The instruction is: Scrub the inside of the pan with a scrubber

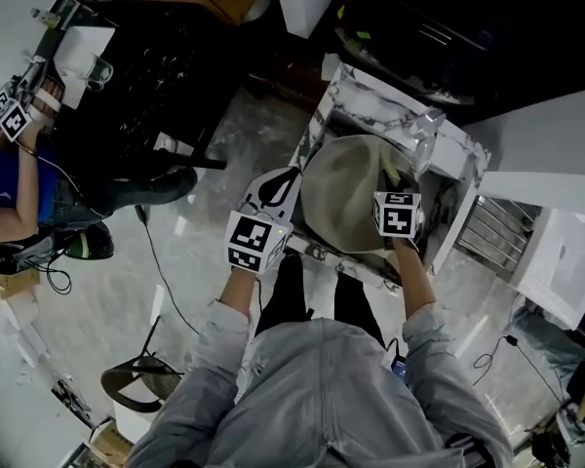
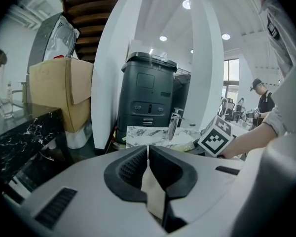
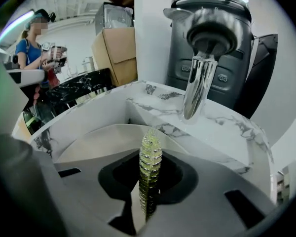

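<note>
The left gripper (image 2: 148, 154) is clamped on a thin beige edge, seemingly the rim of the pan (image 1: 346, 198), tilted over the marble sink (image 1: 463, 149). The right gripper (image 3: 150, 172) pinches the yellow-green scrubber (image 3: 151, 147). Hard pressing could pull the rim free, and the pan would drop.

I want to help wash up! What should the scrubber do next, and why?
Probably push the scrubber into the pan and rub: the right gripper holds it by the pan, and the left gripper grips the pan over the sink.
</note>
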The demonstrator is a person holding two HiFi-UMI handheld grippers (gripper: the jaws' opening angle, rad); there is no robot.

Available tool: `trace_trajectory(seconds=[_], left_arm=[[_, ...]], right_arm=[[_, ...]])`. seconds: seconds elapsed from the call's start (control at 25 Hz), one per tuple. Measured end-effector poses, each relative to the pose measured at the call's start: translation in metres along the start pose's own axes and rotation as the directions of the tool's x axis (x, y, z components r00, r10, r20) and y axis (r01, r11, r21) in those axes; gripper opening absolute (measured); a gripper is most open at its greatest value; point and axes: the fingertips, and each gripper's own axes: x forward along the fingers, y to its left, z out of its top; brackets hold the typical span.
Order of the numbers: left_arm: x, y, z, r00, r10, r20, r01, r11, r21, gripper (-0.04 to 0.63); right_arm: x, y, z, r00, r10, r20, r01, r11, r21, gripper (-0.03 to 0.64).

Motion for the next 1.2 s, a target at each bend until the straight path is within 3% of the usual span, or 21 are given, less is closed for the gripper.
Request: trace_trajectory(seconds=[0.32,0.68,1.2], left_arm=[[0.001,0.011,-0.015,0.999,-0.001,-0.034,0.001,1.000,-0.005,0.031],[0.003,0.015,-0.025,0.998,-0.025,-0.053,0.024,1.000,-0.011,0.031],[0.000,0.021,-0.031,0.997,-0.041,-0.062,0.040,0.999,-0.014,0.031]], right_arm=[[0.036,-0.003,-0.004,0.997,-0.059,-0.041,0.062,0.996,0.071,0.083],[0.065,0.010,-0.005,0.997,-0.073,-0.031,0.075,0.996,0.050,0.083],[0.084,0.058,0.005,0.998,0.053,-0.032,-0.054,0.997,-0.047,0.083]])
